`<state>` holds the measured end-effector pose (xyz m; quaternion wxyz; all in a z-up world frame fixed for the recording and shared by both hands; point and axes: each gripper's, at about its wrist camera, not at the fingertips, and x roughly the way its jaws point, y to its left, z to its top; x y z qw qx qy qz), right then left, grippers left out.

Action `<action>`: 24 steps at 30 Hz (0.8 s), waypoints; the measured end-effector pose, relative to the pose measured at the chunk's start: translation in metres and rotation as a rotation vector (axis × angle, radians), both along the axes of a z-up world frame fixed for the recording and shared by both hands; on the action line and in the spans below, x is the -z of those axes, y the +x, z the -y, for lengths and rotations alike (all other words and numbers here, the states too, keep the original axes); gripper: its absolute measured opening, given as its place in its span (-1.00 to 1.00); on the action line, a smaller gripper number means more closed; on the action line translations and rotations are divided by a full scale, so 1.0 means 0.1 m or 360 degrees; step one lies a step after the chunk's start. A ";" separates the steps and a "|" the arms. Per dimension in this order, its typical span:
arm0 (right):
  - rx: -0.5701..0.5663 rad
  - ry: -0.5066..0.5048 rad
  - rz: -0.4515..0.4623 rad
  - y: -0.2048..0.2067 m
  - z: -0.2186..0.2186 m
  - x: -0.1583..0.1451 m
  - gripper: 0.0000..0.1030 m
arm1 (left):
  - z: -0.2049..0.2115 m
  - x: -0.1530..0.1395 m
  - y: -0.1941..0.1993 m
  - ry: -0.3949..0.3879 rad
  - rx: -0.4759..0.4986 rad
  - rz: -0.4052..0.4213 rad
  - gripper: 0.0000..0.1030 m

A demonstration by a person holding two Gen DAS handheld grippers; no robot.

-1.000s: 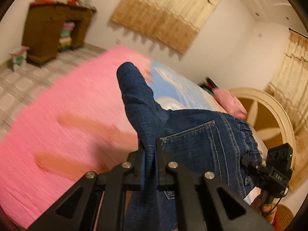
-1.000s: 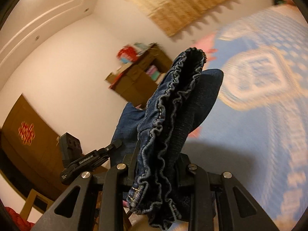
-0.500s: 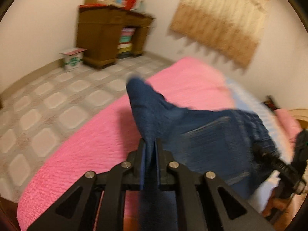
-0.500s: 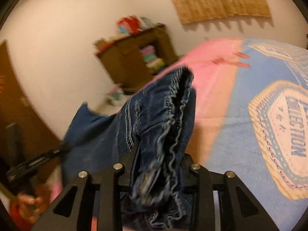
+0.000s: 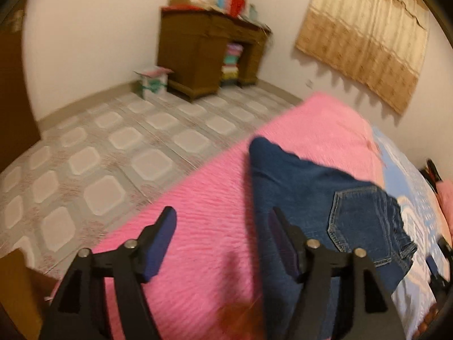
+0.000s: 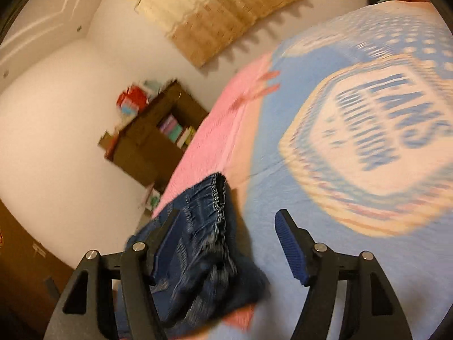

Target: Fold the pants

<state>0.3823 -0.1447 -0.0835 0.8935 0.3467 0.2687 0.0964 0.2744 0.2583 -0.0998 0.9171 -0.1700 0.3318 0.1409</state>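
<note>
The dark blue denim pants [image 5: 325, 198] lie on the pink end of the bed, back pocket up, a corner still peaked near the bed's edge. My left gripper [image 5: 220, 226] hovers just above them with jaws opening; its right finger rests against the denim, and only pink cover shows in the gap. In the right wrist view the elastic waistband of the pants [image 6: 206, 240] leans on the left finger of my right gripper [image 6: 229, 226], whose jaws are opening too; the right pad is clear of the cloth.
The bed cover is pink [image 5: 203, 212] at this end and light blue with a printed badge [image 6: 368, 147] further on. A brown wooden desk [image 5: 203, 56] with stacked items and a small box [image 5: 153, 82] stand on the tiled floor [image 5: 113, 147]. A curtain [image 5: 365, 34] hangs behind.
Both grippers went from shut on the pants to open, letting the denim drop onto the bed. Both hands sank toward the cover.
</note>
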 end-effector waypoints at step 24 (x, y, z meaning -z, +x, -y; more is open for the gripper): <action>0.0203 -0.0454 0.0070 -3.68 0.12 -0.36 0.32 | 1.22 -0.84 -1.92 0.0176 0.0577 0.0131 0.75</action>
